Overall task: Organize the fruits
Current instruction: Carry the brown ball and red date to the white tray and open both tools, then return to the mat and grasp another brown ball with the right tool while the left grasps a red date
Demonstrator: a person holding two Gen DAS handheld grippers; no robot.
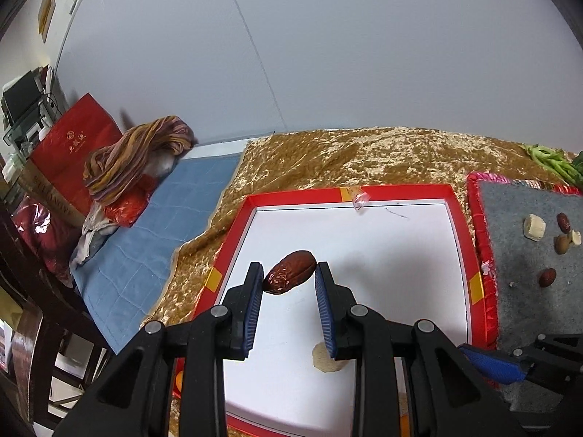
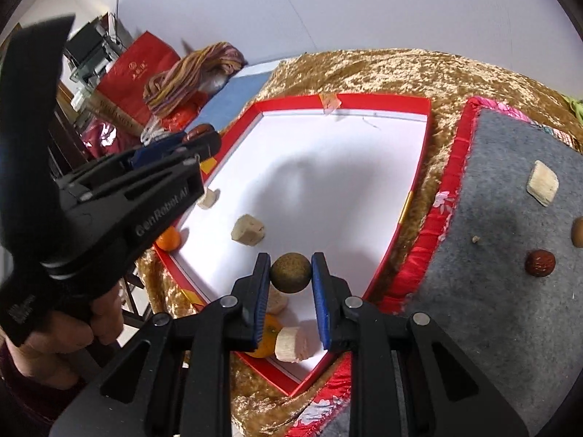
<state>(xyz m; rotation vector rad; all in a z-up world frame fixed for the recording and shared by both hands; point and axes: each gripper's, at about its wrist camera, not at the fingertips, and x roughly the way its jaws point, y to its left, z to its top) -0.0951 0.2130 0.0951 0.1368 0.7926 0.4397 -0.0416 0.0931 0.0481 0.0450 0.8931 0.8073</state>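
2 oranges (image 2: 170, 238) near pale chunks (image 2: 248, 230)

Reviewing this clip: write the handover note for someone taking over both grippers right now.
Left gripper: shut on a red date, held above the red-rimmed white tray.
Right gripper: shut on a round brown fruit, over the tray's near corner.
Done: the tray already holds two oranges and several pale chunks.
Left: release both held pieces into the tray, then fetch what remains on the grey mat: a date, a pale chunk and a brown nut at the frame edge; the left view shows a few more there.
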